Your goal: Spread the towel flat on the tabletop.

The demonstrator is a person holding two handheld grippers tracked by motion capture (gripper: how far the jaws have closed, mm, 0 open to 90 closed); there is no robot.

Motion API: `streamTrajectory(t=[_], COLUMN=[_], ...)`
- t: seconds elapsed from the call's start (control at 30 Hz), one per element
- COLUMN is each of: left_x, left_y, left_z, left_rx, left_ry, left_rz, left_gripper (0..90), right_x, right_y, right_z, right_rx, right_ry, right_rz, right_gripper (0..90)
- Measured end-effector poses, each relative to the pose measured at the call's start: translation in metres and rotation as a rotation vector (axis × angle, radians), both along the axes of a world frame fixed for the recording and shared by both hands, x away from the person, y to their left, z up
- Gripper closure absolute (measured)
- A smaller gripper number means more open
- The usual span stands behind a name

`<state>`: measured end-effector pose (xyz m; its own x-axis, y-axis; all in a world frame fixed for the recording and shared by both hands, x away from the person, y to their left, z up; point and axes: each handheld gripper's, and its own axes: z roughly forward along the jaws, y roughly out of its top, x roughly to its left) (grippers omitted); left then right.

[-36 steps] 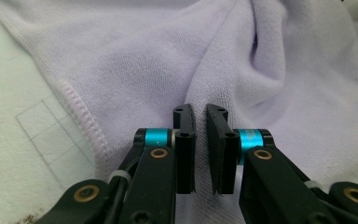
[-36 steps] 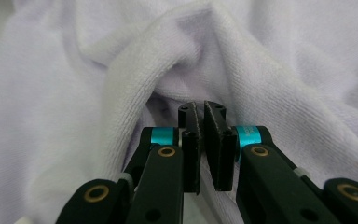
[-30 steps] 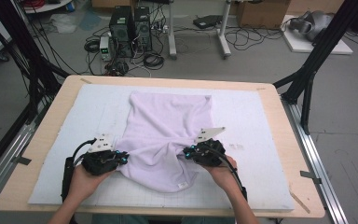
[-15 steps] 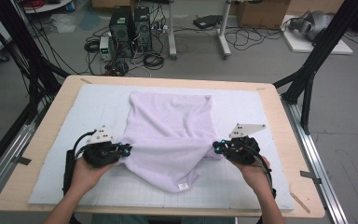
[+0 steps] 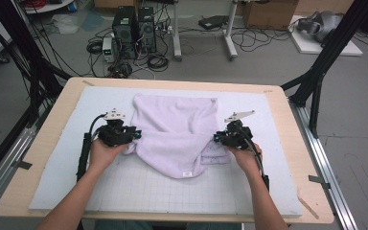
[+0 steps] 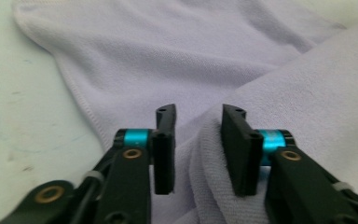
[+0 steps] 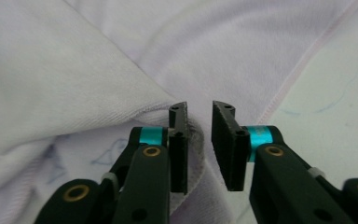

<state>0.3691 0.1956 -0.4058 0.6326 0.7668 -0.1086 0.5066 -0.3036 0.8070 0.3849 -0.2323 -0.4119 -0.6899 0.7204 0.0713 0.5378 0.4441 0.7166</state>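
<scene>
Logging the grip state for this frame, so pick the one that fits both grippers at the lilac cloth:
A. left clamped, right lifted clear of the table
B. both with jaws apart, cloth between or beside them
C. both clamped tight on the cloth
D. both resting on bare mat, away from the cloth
B: the left gripper and the right gripper each show a gap between their jaws, with the lilac cloth bunched there.

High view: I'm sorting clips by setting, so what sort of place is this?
Probably a lab or workshop rigged for recording. A wooden table with a pale gridded mat stands inside a black metal frame; black desktop computer towers and loose cables sit on the grey concrete floor behind it.
</scene>
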Motion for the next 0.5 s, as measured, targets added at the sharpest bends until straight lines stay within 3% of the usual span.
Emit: streamTrajectory(t=[0.17, 0.27, 0.37, 0.5], left_x=[-0.030, -0.047, -0.053, -0.047], left_y=[0.018, 0.018, 0.008, -0.006], left_z=[0.020, 0.020, 0.007, -0.012], left_rx=[0.007, 0.016, 0.059, 0.090], left_ry=[-0.057, -0.072, -0.045, -0.009], left_rz=[-0.037, -0.083, -0.131, -0.163], left_gripper=[62.3, 62.9, 64.5, 64.6], right_x=[-0.036, -0.057, -0.069, -0.071], right_y=[0.002, 0.013, 0.025, 0.044], right_z=[0.024, 0.028, 0.018, -0.004], right_rx=[0.028, 0.000, -0.003, -0.031], right_ry=[-0.105, -0.130, -0.110, -0.060], right_rz=[0.084, 0.163, 0.223, 0.290], right_gripper=[72.3, 70.4, 69.6, 66.4])
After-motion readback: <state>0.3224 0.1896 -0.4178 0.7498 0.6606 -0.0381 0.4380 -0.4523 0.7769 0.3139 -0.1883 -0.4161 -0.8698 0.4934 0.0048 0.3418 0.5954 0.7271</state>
